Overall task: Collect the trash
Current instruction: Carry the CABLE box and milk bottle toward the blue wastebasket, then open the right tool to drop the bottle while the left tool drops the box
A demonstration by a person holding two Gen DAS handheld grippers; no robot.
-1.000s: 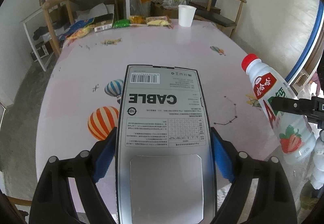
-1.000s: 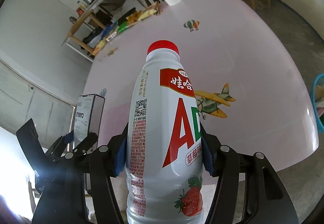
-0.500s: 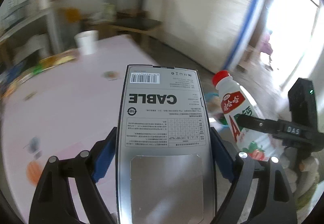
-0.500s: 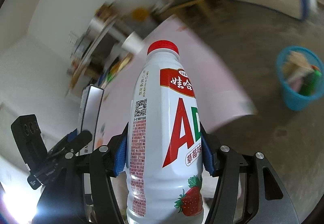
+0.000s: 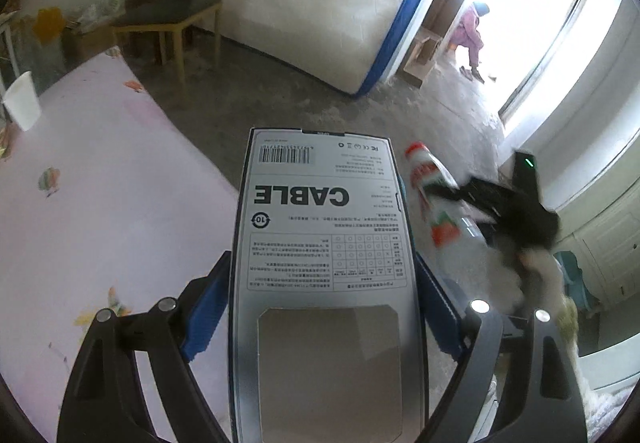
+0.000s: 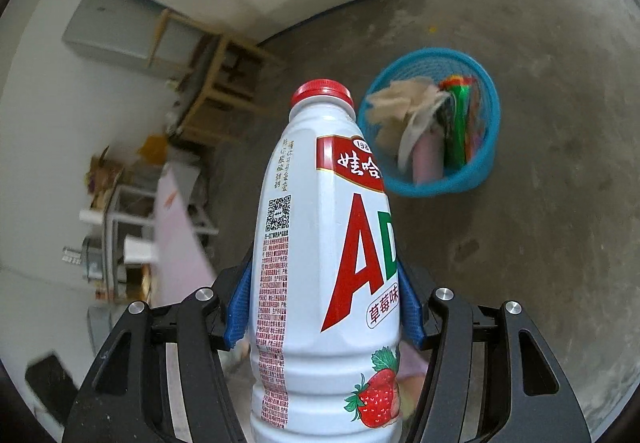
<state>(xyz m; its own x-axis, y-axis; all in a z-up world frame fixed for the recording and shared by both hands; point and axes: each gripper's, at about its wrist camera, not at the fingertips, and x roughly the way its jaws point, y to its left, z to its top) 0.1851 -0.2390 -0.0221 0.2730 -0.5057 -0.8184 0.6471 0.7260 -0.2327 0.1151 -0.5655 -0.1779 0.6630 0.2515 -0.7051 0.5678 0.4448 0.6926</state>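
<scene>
Concrete floor holds blue basket of trash. Left gripper clamps cable box. Right gripper clamps milk bottle.

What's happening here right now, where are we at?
Both grippers are loaded. The left gripper is clamped on a grey cable box, and the right gripper on a white strawberry drink bottle. A blue basket, already holding wrappers and paper, sits on the floor just ahead. Neither item is dropped yet.
</scene>
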